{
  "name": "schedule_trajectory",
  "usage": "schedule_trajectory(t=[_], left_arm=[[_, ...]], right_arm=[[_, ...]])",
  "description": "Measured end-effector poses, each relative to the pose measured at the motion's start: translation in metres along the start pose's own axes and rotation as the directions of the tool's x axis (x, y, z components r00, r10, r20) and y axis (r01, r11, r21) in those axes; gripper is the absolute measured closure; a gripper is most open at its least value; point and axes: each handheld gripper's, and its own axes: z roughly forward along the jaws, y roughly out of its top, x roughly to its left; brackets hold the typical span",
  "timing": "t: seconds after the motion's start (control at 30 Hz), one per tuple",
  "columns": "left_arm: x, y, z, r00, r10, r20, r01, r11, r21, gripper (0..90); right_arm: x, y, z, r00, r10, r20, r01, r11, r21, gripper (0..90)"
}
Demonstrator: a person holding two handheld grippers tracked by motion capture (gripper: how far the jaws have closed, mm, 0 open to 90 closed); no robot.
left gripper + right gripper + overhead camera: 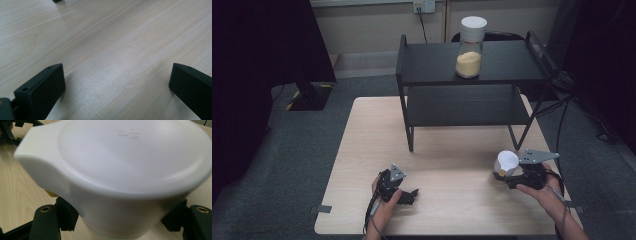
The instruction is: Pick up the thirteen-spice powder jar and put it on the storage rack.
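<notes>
A jar with a wide white lid (pixel 507 162) stands on the wooden table (pixel 452 150) near its right edge. My right gripper (pixel 501 176) is shut on it just under the lid, held by a hand coming in from the lower right. In the right gripper view the white lid (pixel 130 162) looms close, with black jaws pressed against the jar's sides below it. My left gripper (pixel 409 195) rests on the table at the front left, open. In its own view the left gripper (pixel 117 87) has bare wood between two widely spread jaws.
A black two-tier shelf (pixel 472 65) stands at the back of the table. On its top tier is a second clear jar (pixel 471 47) with a white cap, partly filled with yellow grains. Dark curtains flank the scene and cables run down at the right.
</notes>
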Motion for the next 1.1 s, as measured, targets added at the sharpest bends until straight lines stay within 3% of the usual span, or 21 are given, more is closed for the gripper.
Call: schedule_trajectory(t=[0.43, 1.1], left_arm=[[0.000, 0.000, 0.000, 1.0000, 0.003, -0.001, -0.003, 1.0000, 0.001, 0.2], [0.000, 0.000, 0.000, 1.0000, 0.003, -0.001, -0.003, 1.0000, 0.001, 0.2]], right_arm=[[-0.010, 0.018, -0.003, 0.9998, 0.020, -0.007, -0.020, 1.000, -0.012, 30.4], [-0.013, 0.065, -0.016, 1.0000, 0.006, 0.006, -0.006, 1.000, -0.025, 30.5]])
